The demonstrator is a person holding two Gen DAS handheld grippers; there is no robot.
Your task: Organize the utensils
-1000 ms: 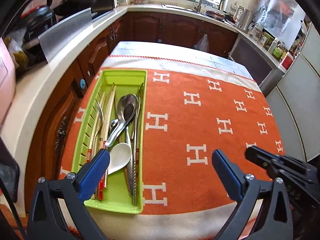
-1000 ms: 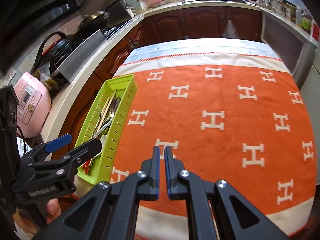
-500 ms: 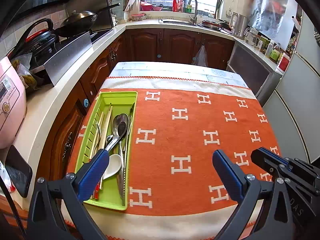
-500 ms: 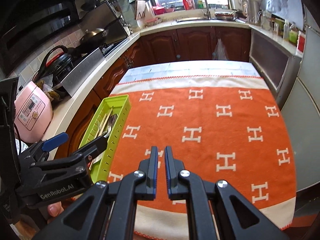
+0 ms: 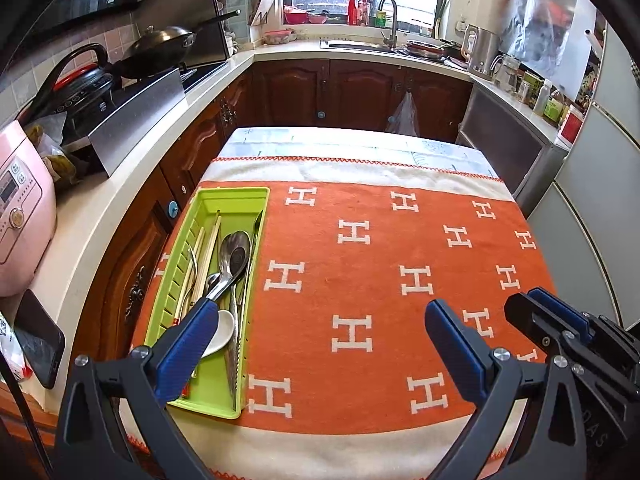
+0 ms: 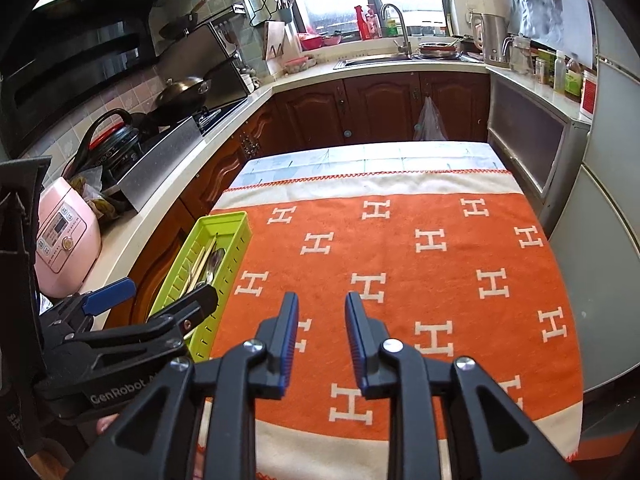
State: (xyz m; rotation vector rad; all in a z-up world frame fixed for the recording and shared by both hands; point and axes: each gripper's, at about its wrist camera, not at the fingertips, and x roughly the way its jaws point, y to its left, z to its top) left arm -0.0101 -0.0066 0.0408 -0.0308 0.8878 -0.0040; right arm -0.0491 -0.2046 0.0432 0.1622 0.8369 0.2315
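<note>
A lime green utensil tray (image 5: 234, 193) lies along the left edge of the orange blanket (image 5: 380, 264). In it are a metal spoon (image 5: 235, 250), a white ceramic spoon (image 5: 219, 332), wooden chopsticks (image 5: 208, 248) and other cutlery. My left gripper (image 5: 320, 338) hovers above the blanket's near edge, open wide and empty, with its left finger over the tray's near end. My right gripper (image 6: 321, 304) is over the middle of the blanket to the right of the tray (image 6: 224, 222). Its jaws are opening with nothing between them.
A white counter (image 5: 120, 200) runs along the left with a pink rice cooker (image 5: 20, 216), a black phone (image 5: 40, 336) and a stove with a wok (image 5: 160, 48). Dark wood cabinets (image 5: 360, 96) and a sink stand at the back, grey appliances at the right.
Both grippers have risen and drawn back, so the tray and table look smaller and farther. The right gripper's jaws, shut before, now stand apart. The utensils in the tray have not moved.
</note>
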